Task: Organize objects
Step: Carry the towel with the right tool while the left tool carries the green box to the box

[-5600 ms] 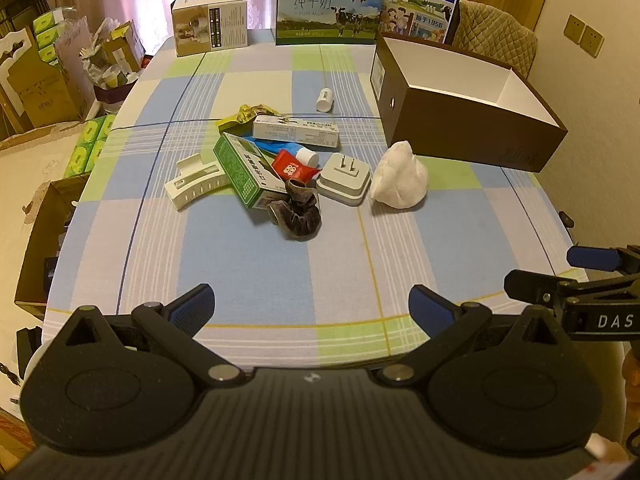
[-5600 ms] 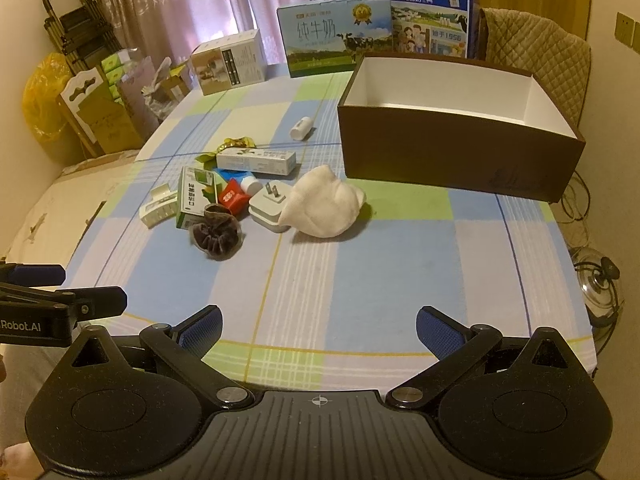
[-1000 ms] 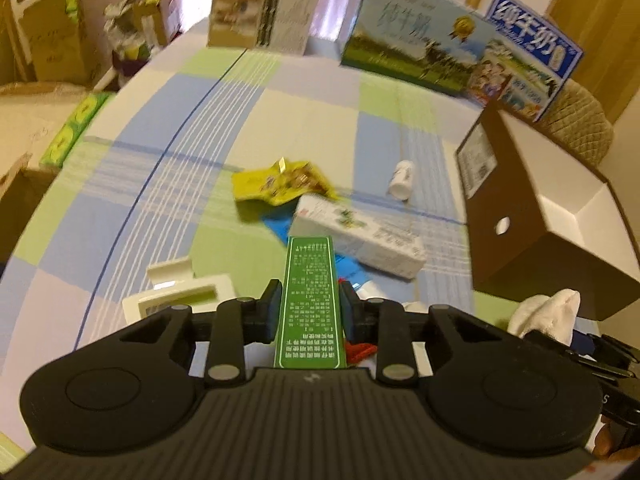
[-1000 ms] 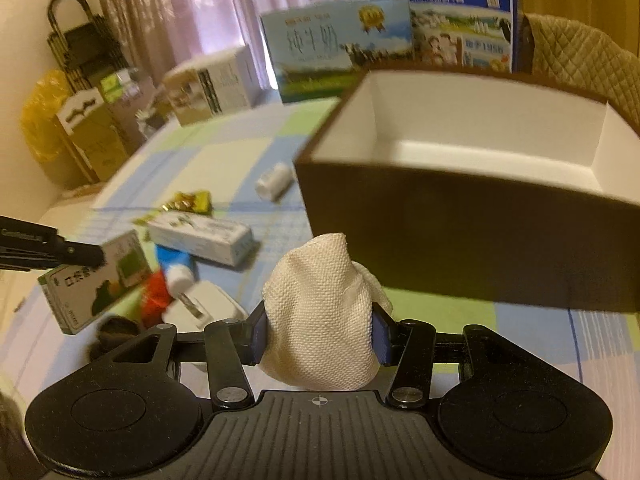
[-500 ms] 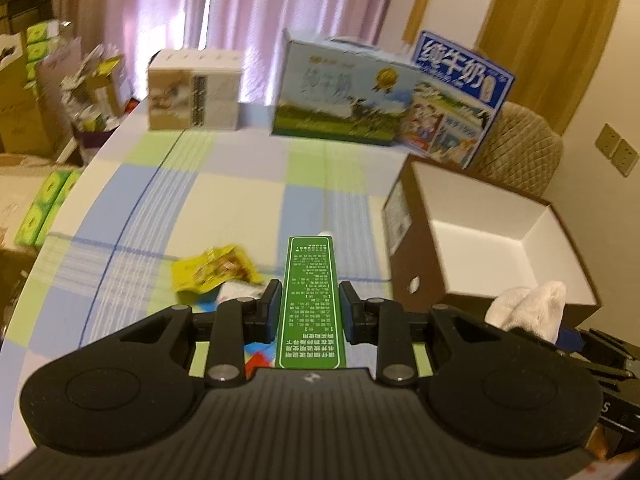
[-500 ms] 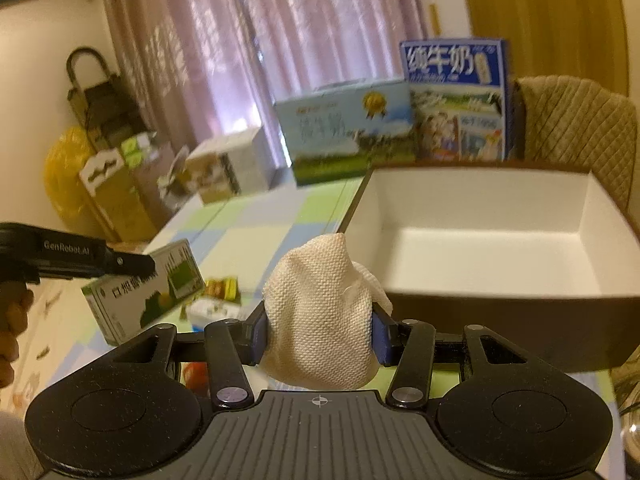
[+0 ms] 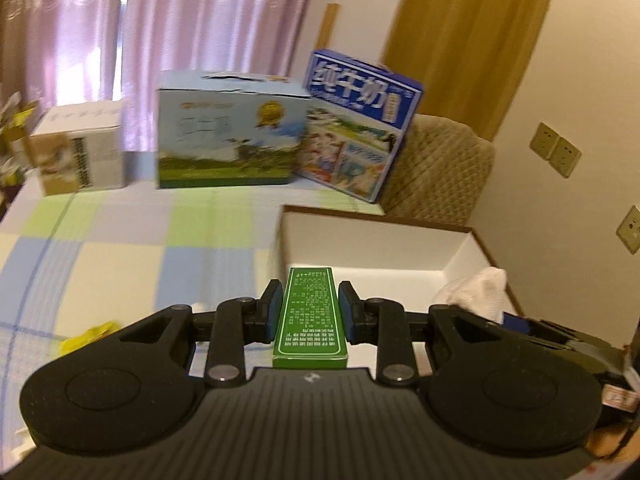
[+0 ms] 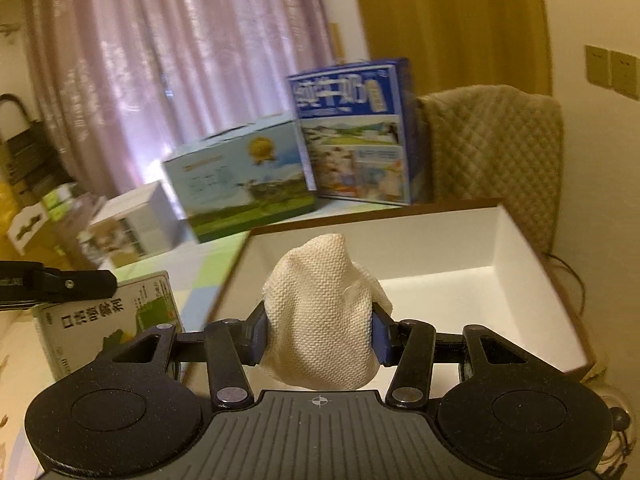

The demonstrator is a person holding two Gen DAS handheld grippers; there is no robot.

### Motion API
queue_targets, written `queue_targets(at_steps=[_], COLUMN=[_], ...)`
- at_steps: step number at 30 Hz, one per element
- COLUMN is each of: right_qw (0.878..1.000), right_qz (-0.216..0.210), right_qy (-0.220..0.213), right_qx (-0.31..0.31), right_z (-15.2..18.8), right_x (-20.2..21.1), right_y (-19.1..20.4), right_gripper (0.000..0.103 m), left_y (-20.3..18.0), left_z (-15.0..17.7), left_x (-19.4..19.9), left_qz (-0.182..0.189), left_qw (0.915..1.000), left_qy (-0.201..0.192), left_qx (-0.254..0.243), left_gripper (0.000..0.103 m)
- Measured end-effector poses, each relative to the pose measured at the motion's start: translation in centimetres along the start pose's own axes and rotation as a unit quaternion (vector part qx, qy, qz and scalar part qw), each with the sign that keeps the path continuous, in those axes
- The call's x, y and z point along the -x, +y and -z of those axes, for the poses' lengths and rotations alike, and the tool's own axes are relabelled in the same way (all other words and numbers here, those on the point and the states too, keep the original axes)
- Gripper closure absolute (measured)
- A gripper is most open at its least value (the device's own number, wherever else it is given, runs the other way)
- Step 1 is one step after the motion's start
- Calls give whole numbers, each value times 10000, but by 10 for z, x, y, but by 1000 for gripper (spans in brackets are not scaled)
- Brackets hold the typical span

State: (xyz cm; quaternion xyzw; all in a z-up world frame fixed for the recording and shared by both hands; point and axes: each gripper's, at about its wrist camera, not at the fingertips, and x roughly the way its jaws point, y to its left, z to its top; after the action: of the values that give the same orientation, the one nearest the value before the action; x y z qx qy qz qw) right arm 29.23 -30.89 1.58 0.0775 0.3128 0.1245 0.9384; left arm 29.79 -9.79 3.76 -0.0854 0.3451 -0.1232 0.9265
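I've lifted both loads to the brown box (image 8: 520, 240) at twelve o'clock: left gripper (image 7: 308, 312) clamps the green carton (image 7: 310, 312), right gripper (image 8: 318, 338) the white cloth (image 8: 320, 320); drops come next.

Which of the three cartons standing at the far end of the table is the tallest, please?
The dark-blue milk carton, rightmost beside the quilted chair; it rises above the light-blue carton and white box.

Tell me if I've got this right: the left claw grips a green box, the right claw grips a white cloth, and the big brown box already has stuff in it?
Not quite. The right wrist view shows the brown box with nothing visible inside. The left claw does grip the green box, the right claw the white cloth.
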Motion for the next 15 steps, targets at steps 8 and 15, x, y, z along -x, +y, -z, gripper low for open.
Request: queue_targets(at_steps=[8, 15], right_qw=[9972, 9928], right_qz=[322, 566], right_qy=[402, 837], right_qx=[-539, -642], right_z=[-5, 7], right_x=[-45, -76], right_y=[-55, -86], right_gripper=[56, 56], left_y=[-46, -77], left_z=[-19, -17], left_x=[-65, -127], left_qz=[193, 275], left_qw=[9994, 9981], left_qy=[138, 463], left_qx=[-237, -301], left_gripper=[78, 78])
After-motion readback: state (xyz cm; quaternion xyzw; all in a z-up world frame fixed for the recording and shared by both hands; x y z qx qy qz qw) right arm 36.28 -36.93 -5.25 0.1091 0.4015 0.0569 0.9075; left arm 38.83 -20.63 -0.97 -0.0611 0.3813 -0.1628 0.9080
